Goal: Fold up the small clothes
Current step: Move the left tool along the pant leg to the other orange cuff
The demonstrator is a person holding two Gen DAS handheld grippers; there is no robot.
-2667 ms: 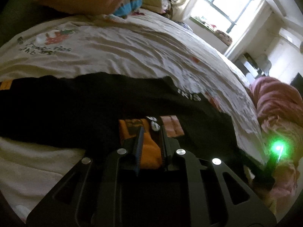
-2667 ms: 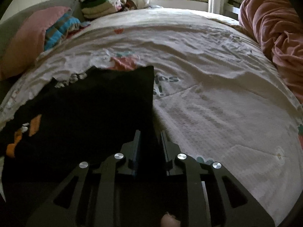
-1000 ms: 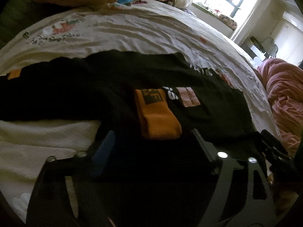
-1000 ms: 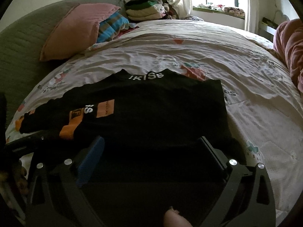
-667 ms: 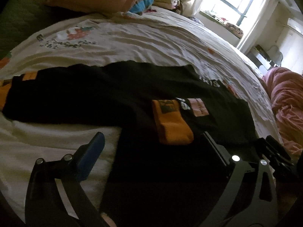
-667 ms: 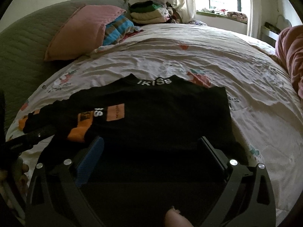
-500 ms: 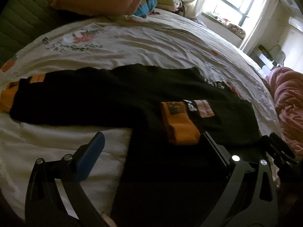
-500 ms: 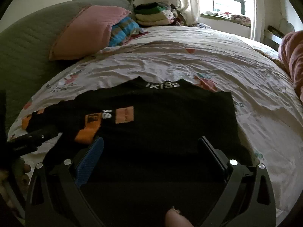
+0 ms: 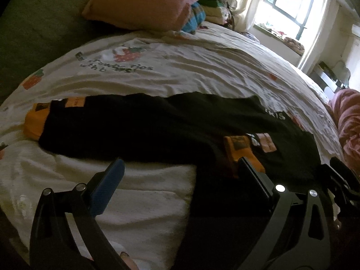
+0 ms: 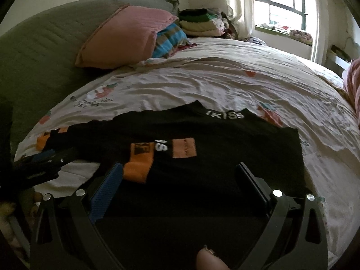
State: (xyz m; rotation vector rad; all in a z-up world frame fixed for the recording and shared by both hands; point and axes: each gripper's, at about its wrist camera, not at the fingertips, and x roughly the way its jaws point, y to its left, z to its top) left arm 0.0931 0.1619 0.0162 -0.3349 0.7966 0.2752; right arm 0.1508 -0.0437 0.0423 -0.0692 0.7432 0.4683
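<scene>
A black long-sleeved top (image 10: 225, 157) lies flat on the bed, its white-lettered collar away from me. One sleeve, with an orange cuff (image 10: 138, 168), is folded across the body. The other sleeve (image 9: 117, 130) stretches out left, ending in an orange cuff (image 9: 34, 123). My left gripper (image 9: 180, 166) is open and empty above the sheet and the top's left edge. My right gripper (image 10: 177, 168) is open and empty above the top's lower part. The left gripper also shows in the right wrist view (image 10: 40, 162).
The bed sheet (image 10: 225, 85) is white with strawberry prints. A pink pillow (image 10: 126, 36) and a striped one lean on the green headboard (image 10: 40, 51). Folded clothes (image 10: 202, 22) are stacked by the window. A pink blanket (image 9: 348, 121) is heaped at the right.
Both grippers opened, let go of the top, and pulled back and up. The folded sleeve now lies across the body. The left gripper has shifted left.
</scene>
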